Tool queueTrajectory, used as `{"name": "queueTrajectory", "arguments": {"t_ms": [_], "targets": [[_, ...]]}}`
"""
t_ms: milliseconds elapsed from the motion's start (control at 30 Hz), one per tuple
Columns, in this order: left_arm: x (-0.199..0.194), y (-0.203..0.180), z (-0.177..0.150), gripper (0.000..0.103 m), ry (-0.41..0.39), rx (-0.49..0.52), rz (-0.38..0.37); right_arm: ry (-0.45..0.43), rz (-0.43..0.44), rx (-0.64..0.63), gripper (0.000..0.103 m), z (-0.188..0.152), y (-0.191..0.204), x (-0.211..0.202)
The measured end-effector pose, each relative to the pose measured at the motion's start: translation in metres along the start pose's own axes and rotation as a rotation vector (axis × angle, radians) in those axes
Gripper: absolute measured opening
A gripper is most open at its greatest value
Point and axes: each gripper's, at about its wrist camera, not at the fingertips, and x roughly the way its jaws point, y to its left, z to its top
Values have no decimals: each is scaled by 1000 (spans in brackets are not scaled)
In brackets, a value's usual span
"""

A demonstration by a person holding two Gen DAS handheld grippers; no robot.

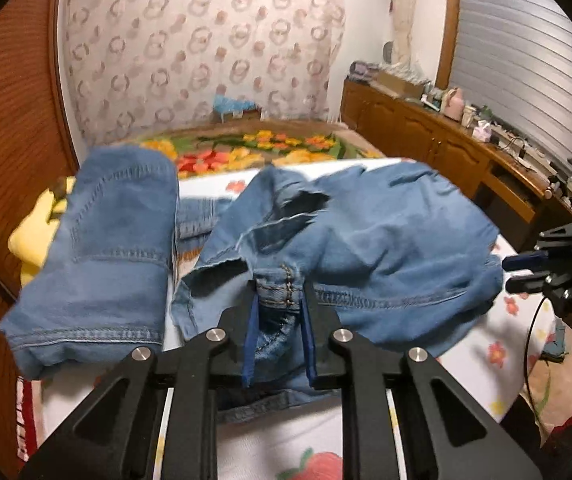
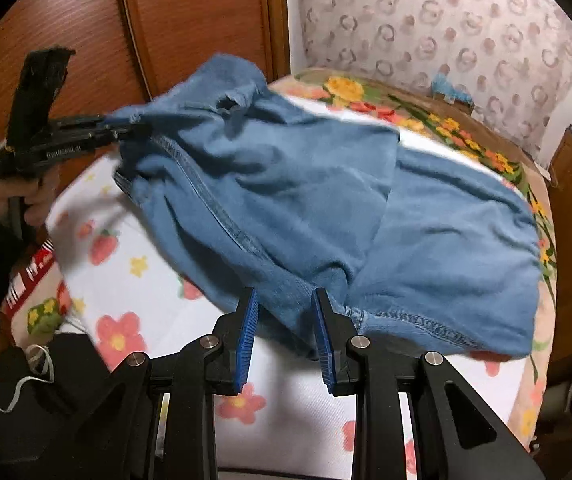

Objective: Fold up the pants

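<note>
Blue denim pants (image 1: pixel 386 240) are held up over a bed covered with a white floral sheet (image 1: pixel 486 368). My left gripper (image 1: pixel 280 300) is shut on the pants at a belt loop on the waistband. One pant leg (image 1: pixel 102 248) hangs folded at the left. In the right wrist view the pants (image 2: pixel 306 200) drape across the bed, and my right gripper (image 2: pixel 286 308) is shut on their near edge by a stitched hem. The left gripper (image 2: pixel 126 128) shows there at the far left, pinching the cloth. The right gripper (image 1: pixel 510 274) shows at the right edge of the left wrist view.
A yellow cloth (image 1: pixel 34 236) lies at the bed's left side. A flowered blanket (image 1: pixel 270 144) covers the far end. A wooden cabinet (image 1: pixel 438 140) with clutter runs along the right. A wooden panel (image 2: pixel 190 24) stands behind the bed. A patterned curtain (image 1: pixel 206 48) hangs at the back.
</note>
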Motion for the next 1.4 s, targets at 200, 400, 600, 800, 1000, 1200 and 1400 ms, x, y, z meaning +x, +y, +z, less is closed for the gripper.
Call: {"name": "queueTrajectory", "arguments": {"t_ms": [200,400,600,800,1000,1200,1400], "targets": [[-22,-6,6,20,-26,-1,1,-106,-55,23,28,-3,7,-77],[-38,-9,-6,20,-37,9,-8,-137,-74,57,28,-26,3,-86],[-33,2,-28,20,4,-19,5,-103,-42,90,28,-27,-4,-32],[-9,8,-49,20,72,-32,33,-37,-5,83,29,-24,-21,18],[2,6,-52,20,90,-33,41,4,10,51,27,-27,-25,26],[2,7,-51,20,86,-37,47,22,11,12,0,-38,-17,7],[2,6,-58,20,86,-39,43,-17,-20,20,0,-51,-21,-11]]}}
